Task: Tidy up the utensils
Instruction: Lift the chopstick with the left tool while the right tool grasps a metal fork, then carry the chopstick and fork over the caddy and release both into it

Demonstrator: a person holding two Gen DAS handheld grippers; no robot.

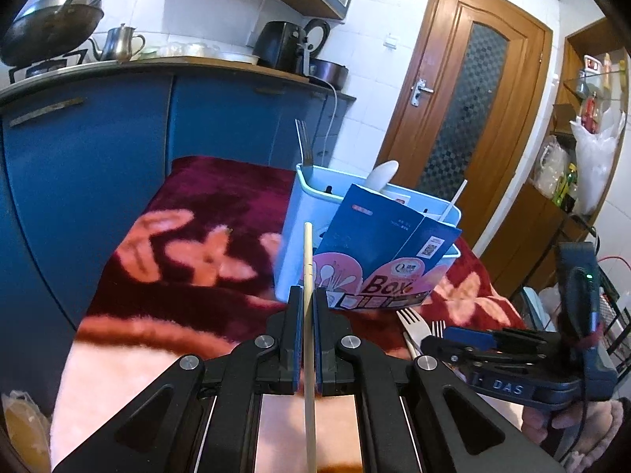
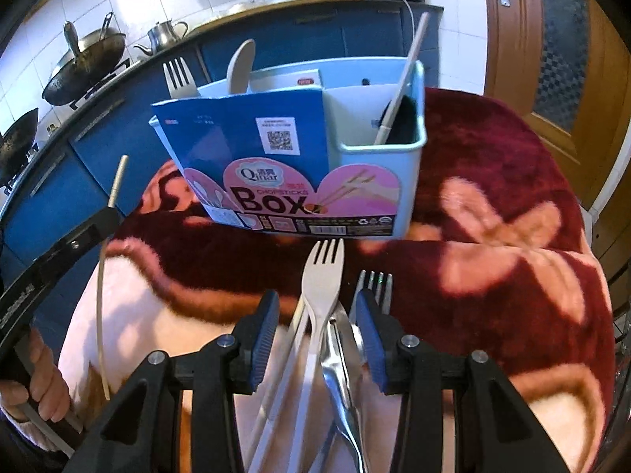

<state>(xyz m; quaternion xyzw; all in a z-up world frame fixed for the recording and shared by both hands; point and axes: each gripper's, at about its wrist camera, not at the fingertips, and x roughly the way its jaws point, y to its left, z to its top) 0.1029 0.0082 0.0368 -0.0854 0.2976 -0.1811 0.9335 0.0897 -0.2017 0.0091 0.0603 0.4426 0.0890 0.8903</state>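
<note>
My left gripper (image 1: pixel 308 295) is shut on a pale chopstick (image 1: pixel 308 252), held above the blanket just left of the light blue utensil box (image 1: pixel 294 228). The box (image 2: pixel 394 181) holds a metal fork (image 2: pixel 179 79), a white spoon (image 2: pixel 240 67) and a chopstick (image 2: pixel 402 79). My right gripper (image 2: pixel 317 307) is open over loose utensils on the blanket: a white plastic fork (image 2: pixel 321 280), a metal fork (image 2: pixel 376 287) and a metal utensil (image 2: pixel 339 374) between its fingers. The right gripper (image 1: pixel 437 345) also shows in the left wrist view.
A dark red flowered blanket (image 2: pixel 493 236) covers the table. Blue kitchen cabinets (image 1: pixel 98 157) stand behind, with woks and a kettle (image 1: pixel 120 43) on the counter. A wooden door (image 1: pixel 465 98) and shelves (image 1: pixel 572 138) are at the right.
</note>
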